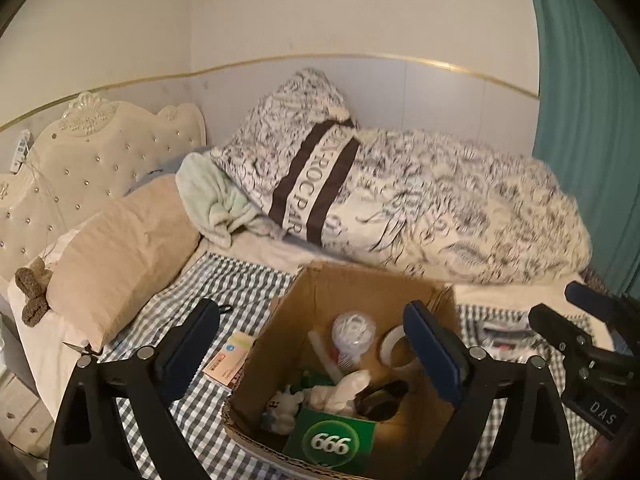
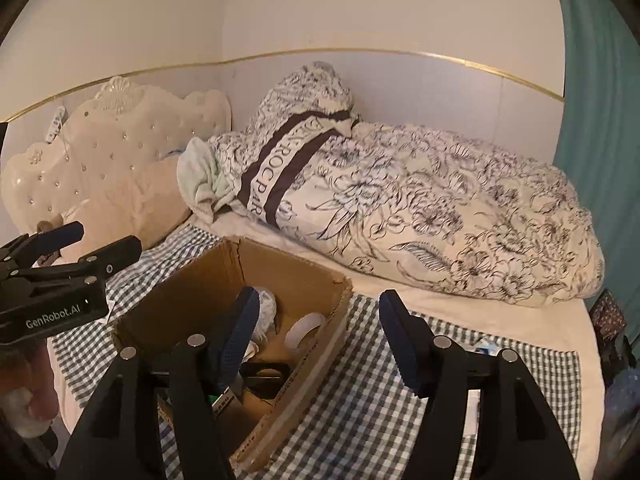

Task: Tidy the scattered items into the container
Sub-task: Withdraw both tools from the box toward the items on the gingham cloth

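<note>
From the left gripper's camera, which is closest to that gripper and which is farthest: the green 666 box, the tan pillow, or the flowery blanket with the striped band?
From the left gripper:
1. Green 666 box: nearest, inside the cardboard box, just below the open jaws.
2. Tan pillow: farther, off to the left on the bed.
3. Flowery blanket: farthest, bundled against the back wall behind the cardboard box.

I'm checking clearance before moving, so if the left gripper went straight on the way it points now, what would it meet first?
Probably the cardboard box: the open left gripper points down into it, so likely the clutter inside, around the plastic cup. Depth is unclear.
</note>
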